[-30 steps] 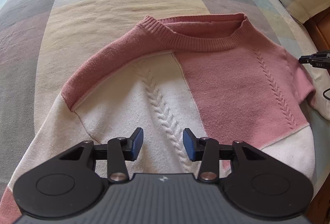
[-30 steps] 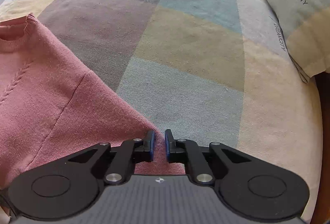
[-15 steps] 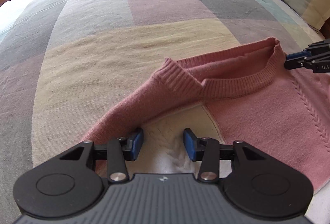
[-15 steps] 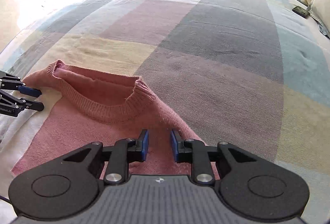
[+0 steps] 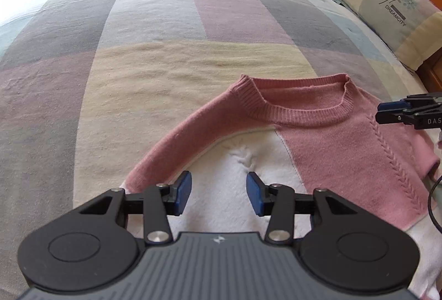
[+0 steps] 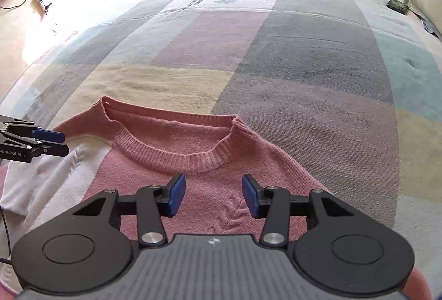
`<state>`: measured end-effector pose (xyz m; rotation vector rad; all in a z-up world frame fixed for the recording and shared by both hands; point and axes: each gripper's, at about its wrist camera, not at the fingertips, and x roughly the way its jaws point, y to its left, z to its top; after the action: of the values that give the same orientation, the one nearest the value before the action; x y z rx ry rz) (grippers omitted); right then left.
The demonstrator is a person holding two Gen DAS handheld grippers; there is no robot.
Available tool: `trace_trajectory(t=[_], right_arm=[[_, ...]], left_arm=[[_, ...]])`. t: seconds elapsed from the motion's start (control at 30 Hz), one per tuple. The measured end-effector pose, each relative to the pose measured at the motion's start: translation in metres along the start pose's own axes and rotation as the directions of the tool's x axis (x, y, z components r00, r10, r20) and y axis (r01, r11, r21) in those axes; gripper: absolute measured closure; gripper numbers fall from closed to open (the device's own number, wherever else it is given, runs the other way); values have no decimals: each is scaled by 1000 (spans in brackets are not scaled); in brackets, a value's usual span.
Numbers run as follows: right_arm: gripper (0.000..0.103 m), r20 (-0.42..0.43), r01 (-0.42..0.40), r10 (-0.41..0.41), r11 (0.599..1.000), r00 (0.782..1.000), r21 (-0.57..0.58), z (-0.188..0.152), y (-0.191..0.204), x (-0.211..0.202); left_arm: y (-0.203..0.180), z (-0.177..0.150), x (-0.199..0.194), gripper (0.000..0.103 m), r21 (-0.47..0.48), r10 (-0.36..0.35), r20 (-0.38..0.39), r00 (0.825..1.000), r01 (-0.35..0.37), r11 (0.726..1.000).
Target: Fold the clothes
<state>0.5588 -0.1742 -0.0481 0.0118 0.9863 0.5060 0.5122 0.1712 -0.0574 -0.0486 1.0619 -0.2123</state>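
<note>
**Both grippers poised over the shoulders of a spread sweater**

A pink-and-white knit sweater [image 5: 317, 151] lies face up on the patchwork bedspread [image 5: 171, 57], collar [image 6: 176, 153] towards the far side of the bed, with pillows [image 5: 386, 2] off at the headboard end. The left sleeve already looks folded in across the white panel, its pink edge curving down from the collar towards the near left corner.

The left gripper [image 5: 218, 193] hovers above the white chest panel just beside that sleeve edge, its blue pads spread with nothing between them. The right gripper [image 6: 211, 196] hangs over the pink panel just below the collar ribbing, near the cable-knit braid; its jaws have just been opening and now stand apart, with no cloth caught between the pads, only sweater lying beneath them.

The step in hand appears to be the shift from tidying the sides to making the next fold: both tools are free and placed near the shoulders. The next move probably calls for each gripper to drop to the fabric, pinch a shoulder or collar edge through both layers, and carry the top over evenly. The soft knit may bunch or slip if only the upper layer is caught, and uneven lifting would skew the crease.
</note>
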Motion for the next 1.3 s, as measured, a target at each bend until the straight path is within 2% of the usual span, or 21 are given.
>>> trace_trajectory(t=[0.1,0.17,0.27,0.33,0.37,0.43,0.53,0.63,0.7,0.83,0.87,0.97,1.03,1.07,1.1,1.17,1.3], right_arm=[[52,-19,-12,12,1000,1000,9,-9,7,-4],[52,-31,-18,18,1000,999,10,-10,12,-3],[52,-46,-22,22,1000,999,14,-7,16,0],[52,-51,-25,25,1000,998,4,-2,19,3],[52,-53,-28,28,1000,998,-7,1,22,4],[52,-60,-36,35,999,998,-27,6,26,6],[52,-68,-48,45,998,997,-44,8,35,9],[51,-77,-58,53,997,996,-56,9,46,14],[51,-81,-66,61,996,995,-66,8,56,17],[51,-90,-90,79,987,993,-131,8,76,16],[51,-88,-89,76,983,993,-160,8,79,13],[48,-91,-92,78,982,993,-166,6,79,8],[48,-94,-95,83,987,992,-132,4,76,9],[48,-96,-96,85,989,992,-114,3,76,10],[48,-99,-96,86,990,991,-104,1,77,11],[48,-102,-99,89,990,991,-98,0,80,13],[48,-99,-105,93,987,991,-122,-1,86,14]], left_arm=[[35,-18,-22,63,-9,39,-24,999,-39,999],[62,-21,-23,64,-11,46,-53,998,-47,999],[91,-20,-11,68,30,-14,-148,989,18,999],[105,-19,-4,68,25,-99,-200,975,106,994],[113,-17,-1,68,1,-156,-221,963,160,987],[130,-11,5,68,-68,-270,-258,928,261,963],[144,3,20,68,-127,-371,-315,874,349,929],[140,19,37,67,-150,-432,-386,815,407,901],[137,19,39,67,-128,-444,-419,792,432,893],[152,-3,29,66,-180,-475,-483,735,448,876],[156,-9,27,68,-201,-485,-487,727,447,872],[159,-13,31,71,-252,-505,-476,721,438,863],[145,-9,34,73,-208,-490,-489,722,449,869],[137,-7,35,78,-182,-480,-496,724,453,872],[130,-5,34,79,-137,-454,-502,736,451,882],[121,-5,27,101,-30,-385,-499,777,428,903],[124,-6,13,101,20,-339,-439,832,386,922]])
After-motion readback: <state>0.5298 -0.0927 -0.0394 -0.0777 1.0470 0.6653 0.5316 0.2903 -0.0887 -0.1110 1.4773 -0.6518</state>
